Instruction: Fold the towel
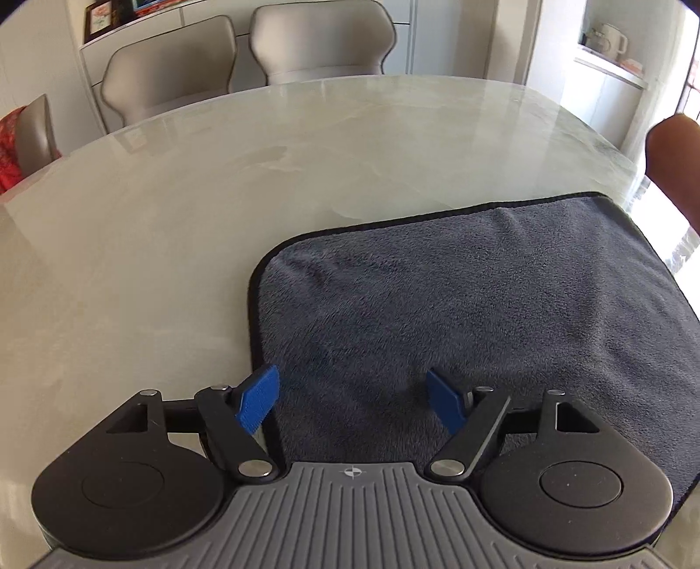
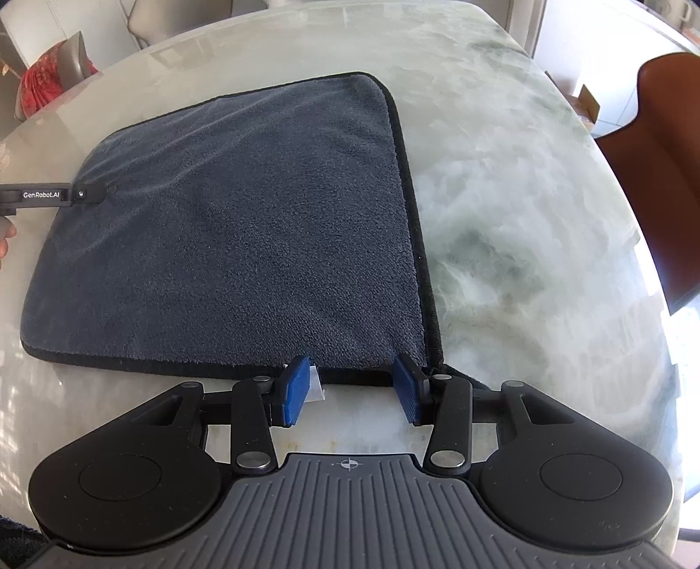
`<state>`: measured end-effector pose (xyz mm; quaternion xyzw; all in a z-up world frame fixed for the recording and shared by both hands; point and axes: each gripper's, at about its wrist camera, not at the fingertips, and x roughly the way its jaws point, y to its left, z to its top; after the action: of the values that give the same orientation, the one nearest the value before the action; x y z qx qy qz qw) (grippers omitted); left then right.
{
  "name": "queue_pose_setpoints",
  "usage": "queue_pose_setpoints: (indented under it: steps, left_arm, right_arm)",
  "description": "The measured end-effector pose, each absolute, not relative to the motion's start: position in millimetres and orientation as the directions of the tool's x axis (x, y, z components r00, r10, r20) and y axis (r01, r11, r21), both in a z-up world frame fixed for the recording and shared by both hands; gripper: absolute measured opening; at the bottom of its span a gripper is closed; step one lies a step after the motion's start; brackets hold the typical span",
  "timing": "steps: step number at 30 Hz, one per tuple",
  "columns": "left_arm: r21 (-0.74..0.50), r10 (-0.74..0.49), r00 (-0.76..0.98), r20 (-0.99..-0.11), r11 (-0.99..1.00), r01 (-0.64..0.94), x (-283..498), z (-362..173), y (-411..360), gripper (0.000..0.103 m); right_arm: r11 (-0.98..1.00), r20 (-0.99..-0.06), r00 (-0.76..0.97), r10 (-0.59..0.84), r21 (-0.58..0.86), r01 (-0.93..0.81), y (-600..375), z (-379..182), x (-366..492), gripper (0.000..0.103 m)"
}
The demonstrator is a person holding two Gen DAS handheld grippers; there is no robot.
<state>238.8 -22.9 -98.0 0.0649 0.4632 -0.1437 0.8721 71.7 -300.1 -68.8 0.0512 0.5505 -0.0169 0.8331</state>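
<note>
**Towel flat on marble table, both grippers parted at its edges**

Towel (image 2: 245, 236): grey plush, black piped hem, lying flat on the pale marble table (image 1: 218, 184). From the right wrist view its right hem runs diagonally from the far corner down to the near right corner; the near hem runs roughly level just ahead of the fingers. Slight ripples near the far left side; the rest looks smooth. A small white tag (image 2: 316, 385) sticks out at the near hem.

Open room: bare marble lies to the right of the towel in the right wrist view, out to the table's curved rim. In the left wrist view bare marble extends left of and beyond the towel (image 1: 459, 306) to the far rim. Two grey chairs (image 1: 245, 57) stand behind that rim; a brown chair (image 2: 656, 175) stands off the right side. No containers on the table; a white jug (image 1: 606, 39) sits on a shelf in the background.

Left gripper (image 1: 353, 400): blue pads apart, hovering over the towel's left portion, left pad over the left hem, nothing between the pads. Contact with the cloth cannot be judged. In the right wrist view its black finger (image 2: 65, 194) reaches over the towel's far left edge.

Right gripper (image 2: 353, 389): pads apart, straddling the near hem close to the near right corner; left pad beside the white tag. Not clamped on cloth.
</note>
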Motion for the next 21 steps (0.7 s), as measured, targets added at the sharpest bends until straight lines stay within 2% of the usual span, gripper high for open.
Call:
queue_pose_setpoints:
  steps: [6, 15, 21]
  left_arm:
    - [-0.131, -0.245, 0.510, -0.825, 0.960, 0.249, 190, -84, 1, 0.077]
    - [-0.248, -0.277, 0.430, -0.859, 0.961, 0.124, 144, -87, 27, 0.077]
    - [-0.254, -0.270, 0.404, -0.874, 0.963, 0.092, 141, -91, 26, 0.076]
  right_arm:
    - [0.982, -0.875, 0.473, 0.103, 0.165, 0.092, -297, -54, 69, 0.049]
    - [0.987, -0.872, 0.469, 0.143, 0.160, -0.003, -277, -51, 77, 0.052]
    - [0.986, -0.868, 0.469, 0.164, 0.164, -0.043, -270, -48, 74, 0.054]
